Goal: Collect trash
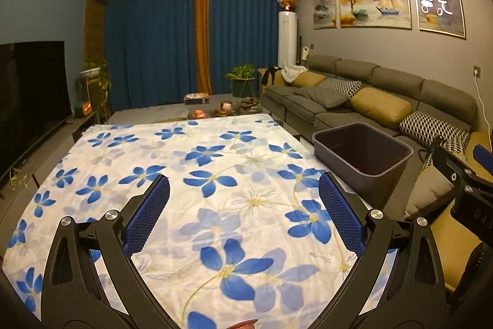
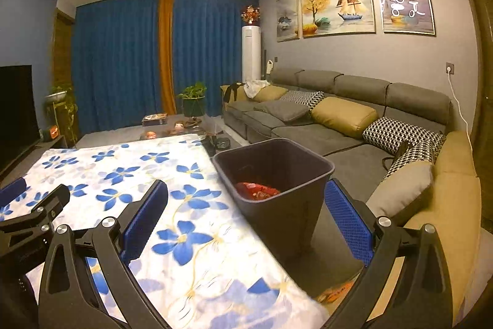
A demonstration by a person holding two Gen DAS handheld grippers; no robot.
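a dark tv [image 1: 30, 88] stands at the left, then a table under a flowered cloth [image 1: 197, 174], bare of litter. both the left gripper [image 1: 243, 205] and the right gripper [image 2: 246, 205] hang over it, jaws wide, holding nothing. right of the table stands a dark bin [image 2: 292, 205] with red wrappers [image 2: 257, 190] inside, and beyond it a grey sofa [image 2: 339, 125].

Faint letters "DAS" show on the right claw's [image 1: 471, 174] body.
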